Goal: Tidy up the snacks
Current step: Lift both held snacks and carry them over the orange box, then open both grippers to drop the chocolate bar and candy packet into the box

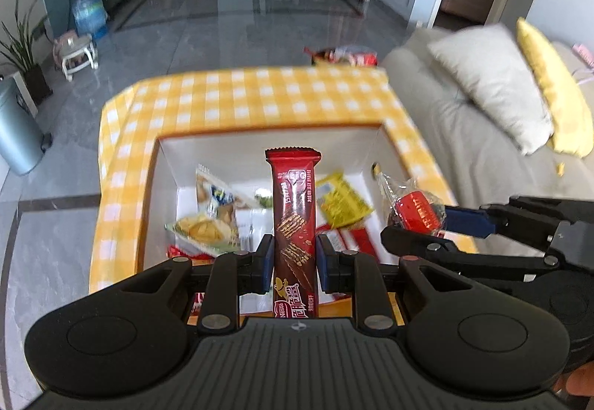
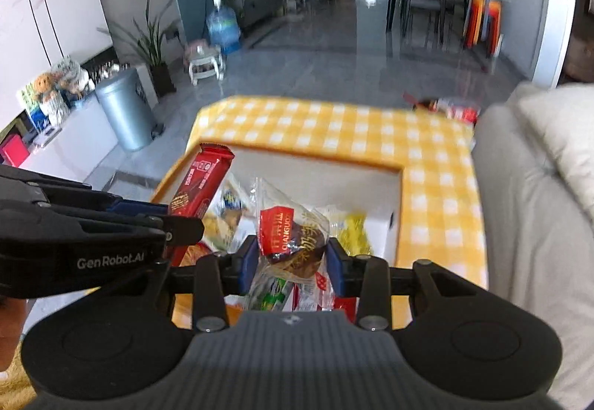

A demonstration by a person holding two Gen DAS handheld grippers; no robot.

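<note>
My left gripper (image 1: 295, 263) is shut on a long red wafer bar (image 1: 294, 209), which stands upright over the white box (image 1: 260, 146). The same bar (image 2: 200, 183) shows at the left of the right wrist view, held by the left gripper (image 2: 174, 220). My right gripper (image 2: 291, 261) is shut on a clear-wrapped pastry with a red label (image 2: 289, 235), also above the box (image 2: 393, 198). From the left wrist view that pastry (image 1: 415, 211) hangs at the right in the right gripper (image 1: 427, 228). Several snack packets (image 1: 215, 213) lie inside the box.
The box sits on a table with a yellow checked cloth (image 1: 252, 98). More red snack packets (image 1: 345, 55) lie at the table's far edge. A grey sofa with cushions (image 1: 490, 83) runs along the right. A metal bin (image 2: 124, 109) stands on the floor at left.
</note>
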